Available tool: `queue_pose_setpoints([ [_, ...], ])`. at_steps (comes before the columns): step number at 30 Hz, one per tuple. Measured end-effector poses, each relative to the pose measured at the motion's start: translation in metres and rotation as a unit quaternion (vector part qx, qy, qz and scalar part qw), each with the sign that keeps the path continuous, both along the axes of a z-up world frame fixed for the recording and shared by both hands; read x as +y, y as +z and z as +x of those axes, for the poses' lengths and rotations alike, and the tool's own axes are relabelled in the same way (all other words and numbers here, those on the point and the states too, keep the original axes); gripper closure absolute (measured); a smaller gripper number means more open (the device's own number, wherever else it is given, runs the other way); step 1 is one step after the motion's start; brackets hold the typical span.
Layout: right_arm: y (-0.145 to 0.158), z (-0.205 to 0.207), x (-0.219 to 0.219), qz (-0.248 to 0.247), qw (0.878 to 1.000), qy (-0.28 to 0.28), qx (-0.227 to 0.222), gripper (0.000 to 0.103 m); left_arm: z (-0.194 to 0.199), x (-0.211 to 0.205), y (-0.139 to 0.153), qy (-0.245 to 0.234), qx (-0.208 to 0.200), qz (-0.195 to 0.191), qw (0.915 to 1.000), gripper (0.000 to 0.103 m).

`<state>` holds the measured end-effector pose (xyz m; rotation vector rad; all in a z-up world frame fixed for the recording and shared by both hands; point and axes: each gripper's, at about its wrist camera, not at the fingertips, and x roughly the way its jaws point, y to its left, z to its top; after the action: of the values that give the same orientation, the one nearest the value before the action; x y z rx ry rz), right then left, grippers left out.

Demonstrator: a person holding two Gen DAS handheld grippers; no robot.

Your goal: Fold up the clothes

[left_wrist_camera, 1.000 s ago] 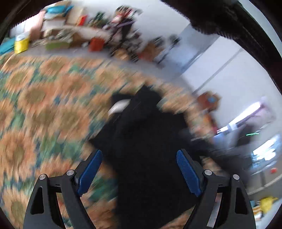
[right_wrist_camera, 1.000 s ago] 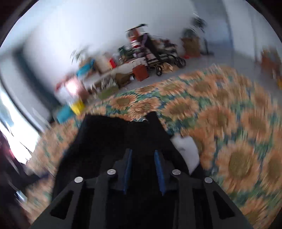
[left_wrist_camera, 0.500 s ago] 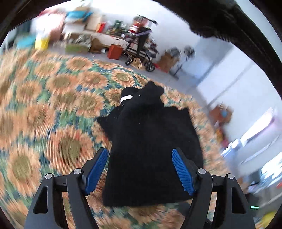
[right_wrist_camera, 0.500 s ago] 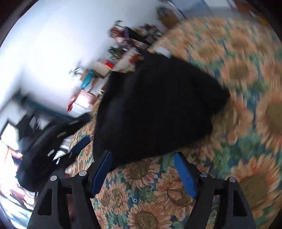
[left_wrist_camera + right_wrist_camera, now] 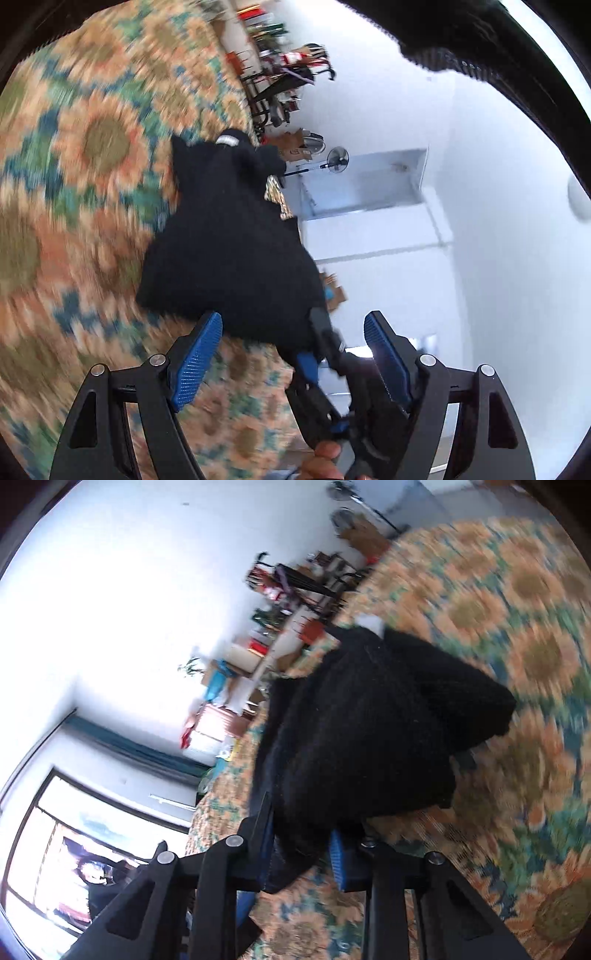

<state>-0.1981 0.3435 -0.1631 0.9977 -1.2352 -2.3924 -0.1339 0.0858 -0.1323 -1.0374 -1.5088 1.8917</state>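
Note:
A black knitted garment (image 5: 229, 251) lies folded on a sunflower-patterned bedspread (image 5: 92, 184), a white label (image 5: 228, 140) showing at its far end. My left gripper (image 5: 293, 321) hovers at the garment's near edge. Its jaws are wide apart and opening, and the blue pads (image 5: 195, 354) touch no cloth. My right gripper (image 5: 321, 343) shows between them, at the garment's near corner. In the right wrist view the right gripper (image 5: 301, 823) is closing, with its pads pinching the near edge of the black garment (image 5: 362, 731). The cloth bunches up from the bedspread (image 5: 517, 664).
Cluttered shelves and a black walker (image 5: 280, 85) stand along the far white wall, with a standing fan (image 5: 338, 159) beside them. A bright window (image 5: 74, 849) is at the left of the right wrist view. A person's finger (image 5: 325, 452) shows at the bottom edge.
The right gripper, open over the bedspread half a second ago, has shut on the garment's near edge. Both views have rolled, and the right gripper has come into the left wrist view.

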Motion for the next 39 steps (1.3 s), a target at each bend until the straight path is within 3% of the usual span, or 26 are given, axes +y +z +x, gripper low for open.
queue_pose_setpoints([
  [7,0.019,-0.013,-0.001,0.029,0.999,0.012,0.013,0.075,-0.018,0.027,-0.034,0.027,-0.087,0.072,0.9932,0.021],
  [9,0.015,-0.006,0.003,0.028,0.999,0.012,0.010,0.075,-0.034,0.029,-0.034,0.039,-0.084,0.087,0.9919,0.021],
  [12,0.005,0.000,0.018,-0.007,1.000,0.010,0.000,0.075,-0.057,0.036,-0.028,0.048,-0.099,0.040,0.9931,0.021],
  [14,-0.007,0.002,0.021,-0.038,0.999,0.007,-0.003,0.075,-0.069,0.043,-0.029,0.053,-0.129,0.005,0.9903,0.034],
  [15,-0.013,0.004,0.022,-0.053,0.999,0.005,-0.005,0.072,-0.069,0.044,-0.021,0.050,-0.117,-0.008,0.9919,0.038],
  [16,-0.019,0.005,0.023,-0.069,0.998,0.003,-0.007,0.064,-0.069,0.046,-0.013,0.046,-0.105,-0.021,0.9932,0.052],
  [17,-0.025,0.006,0.024,-0.084,0.996,0.001,-0.009,0.045,-0.069,0.047,-0.005,0.043,-0.093,-0.033,0.9942,0.063],
  [19,-0.043,0.013,0.026,-0.114,0.993,-0.010,-0.012,0.021,-0.069,0.050,0.012,0.037,-0.069,-0.059,0.9952,0.068],
  [21,-0.059,0.013,0.025,-0.141,0.990,-0.009,-0.013,0.020,-0.072,0.054,0.023,0.025,-0.058,-0.070,0.9955,0.072],
  [25,-0.054,-0.004,0.028,-0.171,0.985,-0.021,0.017,0.018,-0.083,0.050,0.028,0.012,-0.078,-0.067,0.9946,0.074],
  [27,-0.039,-0.010,0.029,-0.148,0.988,-0.028,0.031,0.015,-0.088,0.047,0.027,0.007,-0.083,-0.069,0.9941,0.075],
  [29,-0.038,-0.032,0.024,-0.132,0.991,-0.014,0.006,0.011,-0.090,0.044,0.025,0.008,-0.093,-0.070,0.9932,0.075],
  [31,-0.045,-0.059,0.017,-0.131,0.991,0.004,-0.036,0.012,-0.089,0.040,0.026,0.008,-0.097,-0.081,0.9920,0.075],
  [33,-0.055,-0.074,0.015,-0.144,0.988,-0.003,-0.060,0.025,-0.084,0.037,0.029,0.007,-0.094,-0.102,0.9904,0.075],
  [34,-0.061,-0.081,0.013,-0.150,0.986,-0.006,-0.072,0.033,-0.085,0.041,0.033,-0.002,-0.090,-0.136,0.9866,0.075],
  [35,-0.057,-0.083,0.012,-0.134,0.989,-0.010,-0.065,0.053,-0.086,0.046,0.037,-0.011,-0.087,-0.170,0.9815,0.075],
  [38,-0.041,-0.079,0.008,-0.061,0.997,-0.007,-0.049,0.072,-0.073,0.068,0.059,-0.035,-0.048,-0.231,0.9712,0.075],
  [39,-0.028,-0.067,0.011,-0.033,0.999,-0.015,-0.030,0.073,-0.069,0.075,0.066,-0.043,-0.035,-0.251,0.9665,0.075],
])
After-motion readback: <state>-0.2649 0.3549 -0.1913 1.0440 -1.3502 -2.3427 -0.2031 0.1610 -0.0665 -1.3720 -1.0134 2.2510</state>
